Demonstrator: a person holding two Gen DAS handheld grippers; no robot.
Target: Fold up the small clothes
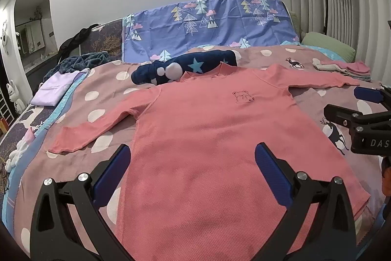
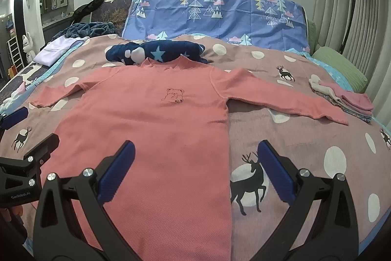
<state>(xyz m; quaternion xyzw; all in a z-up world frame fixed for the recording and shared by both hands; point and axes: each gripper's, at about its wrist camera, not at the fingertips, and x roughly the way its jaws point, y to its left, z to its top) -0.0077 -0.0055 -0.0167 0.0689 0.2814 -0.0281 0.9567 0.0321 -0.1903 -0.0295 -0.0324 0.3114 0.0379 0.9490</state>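
A pink long-sleeved shirt [image 1: 207, 129] with a small bear drawing lies flat, front up, on the bed, both sleeves spread out. It also shows in the right wrist view [image 2: 151, 129]. My left gripper [image 1: 193, 158] is open and empty, above the shirt's lower left part. My right gripper [image 2: 195, 158] is open and empty, above the shirt's lower right edge. The right gripper also shows in the left wrist view [image 1: 352, 107], and the left gripper in the right wrist view [image 2: 24, 129].
A dark blue star-patterned garment [image 1: 185, 67] lies just beyond the shirt's collar. A stack of folded small clothes [image 2: 342, 99] sits at the right, near a green pillow [image 2: 342, 70]. A lilac folded cloth [image 1: 56, 89] lies at the left. The dotted bedspread [image 2: 293, 138] covers the bed.
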